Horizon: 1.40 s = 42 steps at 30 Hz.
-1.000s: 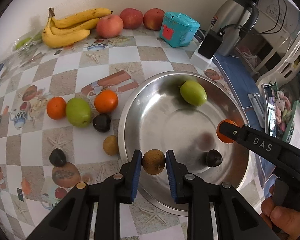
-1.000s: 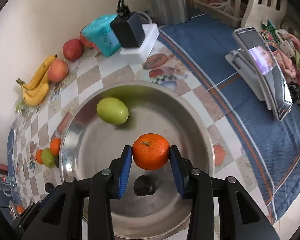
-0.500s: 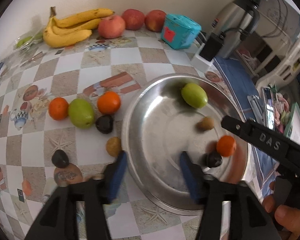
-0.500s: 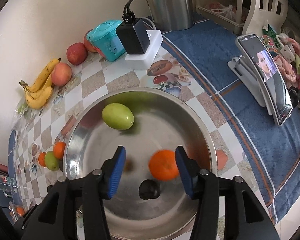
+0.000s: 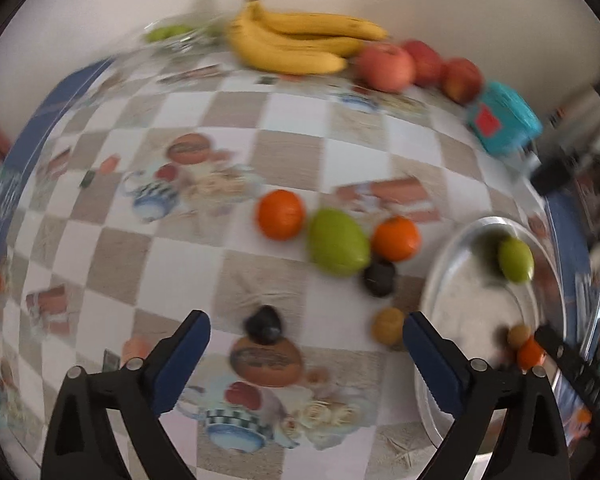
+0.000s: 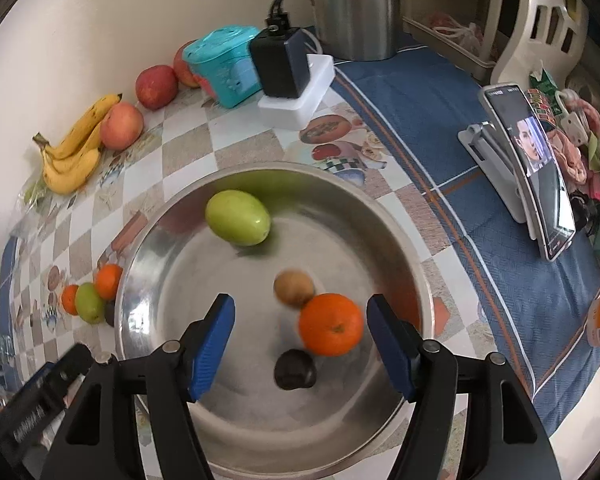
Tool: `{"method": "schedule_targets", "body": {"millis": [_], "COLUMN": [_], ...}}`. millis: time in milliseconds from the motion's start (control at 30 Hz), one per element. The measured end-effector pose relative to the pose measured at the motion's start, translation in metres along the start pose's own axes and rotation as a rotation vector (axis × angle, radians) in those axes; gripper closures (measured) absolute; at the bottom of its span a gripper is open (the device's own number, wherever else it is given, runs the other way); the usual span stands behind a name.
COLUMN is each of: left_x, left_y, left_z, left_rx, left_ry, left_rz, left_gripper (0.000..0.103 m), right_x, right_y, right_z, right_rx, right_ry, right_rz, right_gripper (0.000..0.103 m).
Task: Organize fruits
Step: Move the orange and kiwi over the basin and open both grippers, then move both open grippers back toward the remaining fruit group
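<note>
The steel bowl (image 6: 400,236) holds four fruits: a green mango (image 6: 238,217) toward its far side, and nearer the camera an orange (image 6: 331,324) touching a small brown fruit (image 6: 294,287), with a dark round fruit (image 6: 295,369) just below them.

The right hand-held gripper (image 6: 300,344) hangs over the bowl with its jaws apart; they have just been opening, and the orange lies on the bowl floor between them, clear of both blue pads (image 6: 214,344).

The left hand-held gripper (image 5: 306,356) is spread wide with nothing in it, its jaws also having just opened, and it hangs over the checked surface (image 5: 292,132) to the left of the bowl. That view is blurred.

On the surface beside the bowl's left rim lies a loose cluster: a second green mango (image 5: 337,242) between two oranges (image 5: 280,214) (image 5: 396,238), a dark fruit (image 5: 379,277) just below it, and another small brown fruit (image 5: 388,325) near the rim. A second dark fruit (image 5: 263,323) lies apart, between the left jaws in the picture.

Along the wall lie a bunch of bananas (image 5: 300,44), three red apples (image 5: 386,67) and a teal box (image 6: 224,65). Behind the bowl a black adapter (image 6: 280,62) sits in a white power strip (image 6: 300,98), with a steel kettle (image 6: 352,4) beyond. A phone on a stand (image 6: 528,168) stands on the blue cloth (image 6: 432,96) to the right.
</note>
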<state>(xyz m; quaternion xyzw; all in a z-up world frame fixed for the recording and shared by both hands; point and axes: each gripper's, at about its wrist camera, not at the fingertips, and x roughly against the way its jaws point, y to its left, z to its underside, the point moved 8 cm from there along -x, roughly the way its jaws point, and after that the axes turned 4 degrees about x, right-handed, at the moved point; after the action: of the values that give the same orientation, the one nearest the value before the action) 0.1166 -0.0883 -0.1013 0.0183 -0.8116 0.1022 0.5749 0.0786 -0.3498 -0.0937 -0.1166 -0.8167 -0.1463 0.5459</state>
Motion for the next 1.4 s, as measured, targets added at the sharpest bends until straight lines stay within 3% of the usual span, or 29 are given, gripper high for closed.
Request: {"method": "schedule_targets", "body": {"millis": [100, 533, 800, 1200, 1267, 1300, 1400], "left_x": [0.001, 0.011, 0.017, 0.012, 0.011, 0.01, 0.006], "left_y": [0.022, 0.083, 0.089, 0.082, 0.082, 0.082, 0.082], "left_z": [-0.004, -0.013, -0.016, -0.011, -0.011, -0.01, -0.008], "left_rx": [0.084, 0.27, 0.27, 0.236, 0.23, 0.225, 0.208], "left_ry": [0.014, 0.033, 0.016, 0.033, 0.035, 0.038, 0.049], "left_rz": [0.0, -0.025, -0.029, -0.034, -0.041, -0.046, -0.06], "left_gripper": [0.001, 0.0, 0.0, 0.0, 0.0, 0.0, 0.0], "right_x": [0.001, 0.019, 0.026, 0.015, 0.014, 0.014, 0.013], "right_y": [0.017, 0.093, 0.112, 0.105, 0.105, 0.105, 0.104], "right_z": [0.004, 0.024, 0.031, 0.035, 0.035, 0.034, 0.033], "right_rx": [0.039, 0.206, 0.263, 0.265, 0.266, 0.267, 0.273], "right_ry": [0.012, 0.013, 0.001, 0.033, 0.034, 0.031, 0.016], "right_rz": [-0.022, -0.135, -0.143, -0.113, -0.112, -0.109, -0.096], "right_gripper": [0.033, 0.033, 0.033, 0.033, 0.022, 0.008, 0.005]}}
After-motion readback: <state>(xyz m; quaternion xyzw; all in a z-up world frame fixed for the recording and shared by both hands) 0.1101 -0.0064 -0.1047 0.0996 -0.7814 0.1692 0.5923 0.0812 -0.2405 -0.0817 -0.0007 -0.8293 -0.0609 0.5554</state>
